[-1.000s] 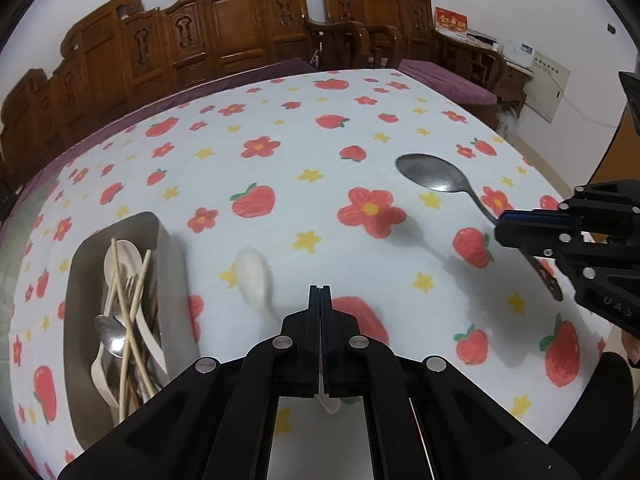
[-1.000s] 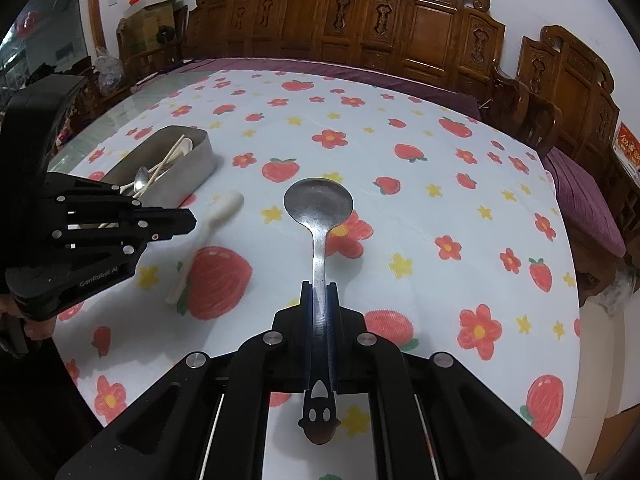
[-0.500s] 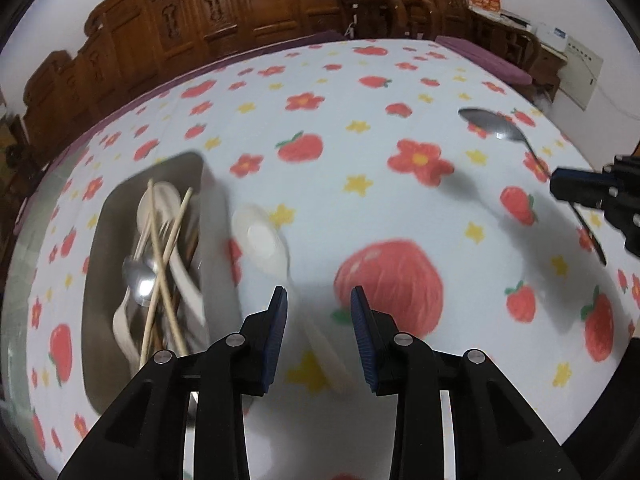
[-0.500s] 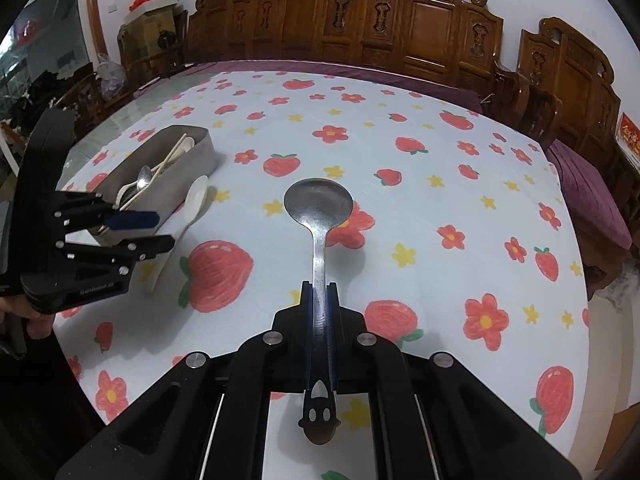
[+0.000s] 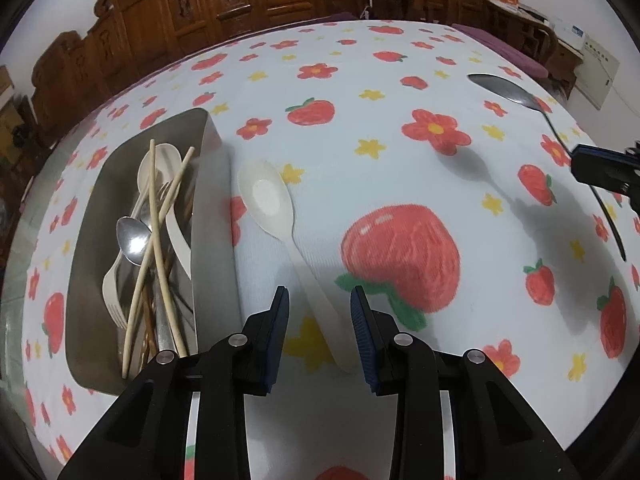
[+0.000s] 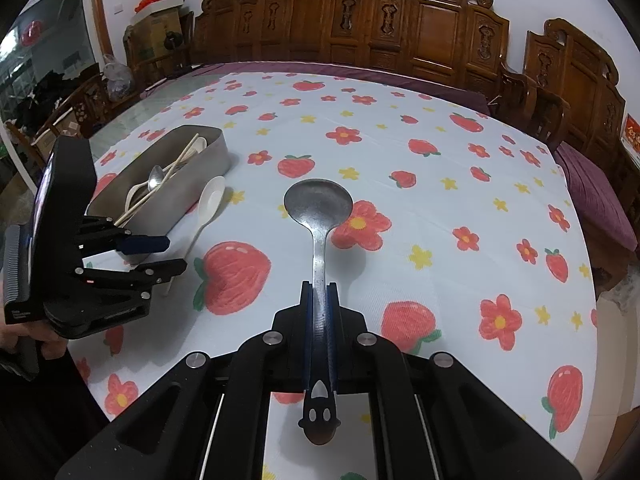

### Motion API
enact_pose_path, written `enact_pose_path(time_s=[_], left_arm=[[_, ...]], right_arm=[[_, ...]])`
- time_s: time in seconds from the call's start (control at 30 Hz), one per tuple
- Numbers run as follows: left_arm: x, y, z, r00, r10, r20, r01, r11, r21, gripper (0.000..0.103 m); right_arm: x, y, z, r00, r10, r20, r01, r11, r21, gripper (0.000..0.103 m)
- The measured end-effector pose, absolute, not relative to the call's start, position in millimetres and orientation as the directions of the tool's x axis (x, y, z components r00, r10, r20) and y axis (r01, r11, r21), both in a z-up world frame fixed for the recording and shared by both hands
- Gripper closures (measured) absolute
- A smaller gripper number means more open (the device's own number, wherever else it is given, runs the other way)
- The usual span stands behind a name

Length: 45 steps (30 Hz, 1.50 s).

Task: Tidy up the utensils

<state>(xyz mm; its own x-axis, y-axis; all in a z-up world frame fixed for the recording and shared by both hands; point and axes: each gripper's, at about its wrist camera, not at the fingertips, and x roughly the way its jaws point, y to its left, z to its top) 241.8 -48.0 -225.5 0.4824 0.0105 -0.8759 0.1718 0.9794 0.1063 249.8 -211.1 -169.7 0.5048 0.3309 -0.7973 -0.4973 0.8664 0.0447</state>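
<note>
1. The white plastic spoon [image 5: 267,198] lies flat on the tablecloth, bowl up, just beside the long outer wall of the metal tray [image 5: 211,216]; whether it touches that wall I cannot tell. Its handle runs back toward the left gripper [image 5: 320,300].
2. The left gripper's tongs are released: its two blue-padded fingers [image 5: 280,312] stand apart with the spoon's handle between them, neither pad pressing it.
3. From the other side, the left gripper [image 6: 160,256] hangs low over the handle end of the white plastic spoon [image 6: 212,200], next to the near end of the metal tray [image 6: 200,184].
4. The tray holds a heap of utensils: a pair of chopsticks [image 5: 154,236] crossed over a small metal spoon [image 5: 132,236], a pale fork [image 5: 114,300] and other pale pieces underneath.
5. The right gripper [image 6: 319,292] is clenched on the handle of a large metal spoon [image 6: 318,204], which it holds above the cloth, bowl pointing forward, the dark handle tip sticking out behind the fingers.
6. In the left camera that large metal spoon [image 5: 500,88] shows at the far right, well apart from the tray, held by the right gripper [image 5: 592,164].
7. The table wears a white tablecloth [image 6: 440,216] printed with strawberries and flowers.
8. Carved wooden chairs [image 6: 436,32] line the far side of the table.
</note>
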Motion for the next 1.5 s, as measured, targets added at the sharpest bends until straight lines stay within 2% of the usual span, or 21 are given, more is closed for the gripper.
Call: enact_pose_path(time_s=[0.1,0.2,0.67,0.73,1.13,1.5], left_arm=[[243.3,-49.5,-226.0,0.476,0.015,-0.879,0.174,0.979,0.11,0.074],[241.9,-49.2,-227.7,0.444,-0.006,-0.896,0.18,0.98,0.083,0.088],[242.6,-44.7,-234.7,0.419,-0.046,-0.907,0.145,0.989,0.017,0.088],[242.5,-44.7,-234.7,0.42,-0.047,-0.906,0.146,0.989,0.017,0.099],[221.7,-34.8,-203.0,0.49,-0.077,-0.869,0.176,0.984,0.012,0.1],[216.8,16.5,-156.7,0.561,-0.078,-0.824,0.139,0.99,0.001,0.099]], right_arm=[[248.8,-209.6,-169.3,0.504,0.33,-0.798,-0.498,0.866,0.044,0.095],[247.1,-208.1,-167.6,0.508,0.33,-0.795,-0.501,0.865,0.039,0.095],[241.0,-206.4,-166.2,0.508,0.342,-0.79,-0.509,0.859,0.045,0.095],[239.6,-206.4,-167.0,0.508,0.34,-0.792,-0.508,0.86,0.043,0.095],[235.1,-197.4,-158.7,0.515,0.342,-0.786,-0.516,0.856,0.034,0.095],[233.0,-150.3,-137.1,0.518,0.384,-0.764,-0.552,0.833,0.044,0.095]])
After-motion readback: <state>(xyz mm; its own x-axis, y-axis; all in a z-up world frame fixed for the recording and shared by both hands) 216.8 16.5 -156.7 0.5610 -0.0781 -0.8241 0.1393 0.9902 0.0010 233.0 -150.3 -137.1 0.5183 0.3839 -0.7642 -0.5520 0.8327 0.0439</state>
